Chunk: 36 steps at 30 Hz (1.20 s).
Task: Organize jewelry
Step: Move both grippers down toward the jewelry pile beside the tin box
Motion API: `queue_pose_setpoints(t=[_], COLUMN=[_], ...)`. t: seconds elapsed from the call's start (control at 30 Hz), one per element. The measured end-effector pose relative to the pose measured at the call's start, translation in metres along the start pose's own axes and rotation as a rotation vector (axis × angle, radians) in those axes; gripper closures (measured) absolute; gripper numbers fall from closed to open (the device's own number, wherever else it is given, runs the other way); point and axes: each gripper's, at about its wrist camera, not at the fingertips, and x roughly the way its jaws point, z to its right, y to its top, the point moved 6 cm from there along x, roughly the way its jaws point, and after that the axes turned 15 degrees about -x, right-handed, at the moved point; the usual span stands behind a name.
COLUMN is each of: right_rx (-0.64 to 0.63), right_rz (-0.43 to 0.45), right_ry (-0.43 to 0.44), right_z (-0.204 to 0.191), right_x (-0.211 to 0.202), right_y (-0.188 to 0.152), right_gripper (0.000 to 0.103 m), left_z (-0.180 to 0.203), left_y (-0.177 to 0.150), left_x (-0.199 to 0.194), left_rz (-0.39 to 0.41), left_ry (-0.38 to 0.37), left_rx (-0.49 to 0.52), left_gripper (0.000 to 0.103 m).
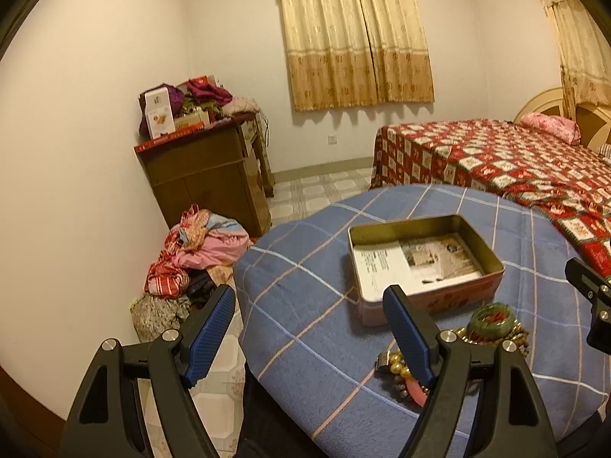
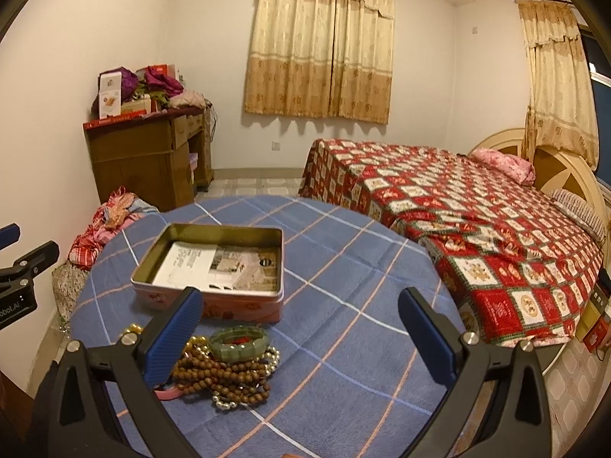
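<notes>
Your left gripper [image 1: 309, 328] and right gripper [image 2: 299, 328] both stand wide and empty, low in each frame, ready to pick. The jewelry pile [image 2: 225, 370] lies lower centre of the right view, just beside the open tin [image 2: 214, 267], a short carry away

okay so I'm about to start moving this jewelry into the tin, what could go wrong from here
1. The jewelry lies in one tangled heap: lifting the green bracelet or the wooden beads may drag other strands along.
2. The heap sits near the edge of the soft blanket, so a nudge could send pieces to the floor.
3. The tin rests on that soft blanket and may tip or slide if a gripper bumps its rim.
</notes>
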Motion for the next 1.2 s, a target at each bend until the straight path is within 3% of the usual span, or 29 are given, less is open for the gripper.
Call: queue_pose_setpoints(t=[0.43, 0.93, 1.2], right_rx=[0.006, -0.021, -0.017], right_rz=[-0.107, -0.176, -0.184], right_ry=[0.037, 0.03, 0.054], right_z=[-0.006, -0.011, -0.008], right_x=[0.038, 0.063, 0.069], right_y=[-0.03, -0.051, -0.058], right_gripper=[0.0, 0.0, 0.005], left_z=[0.017, 0.067, 0.081], left_y=[-0.046, -0.077, -0.079], left_x=[0.044, 0.051, 0.044], left_rz=[-0.123, -0.152, -0.147], left_ry=[-0.044, -0.117, -0.157], left_rx=[0.031, 0.143, 0.154], left_gripper=[0.023, 0.023, 0.023])
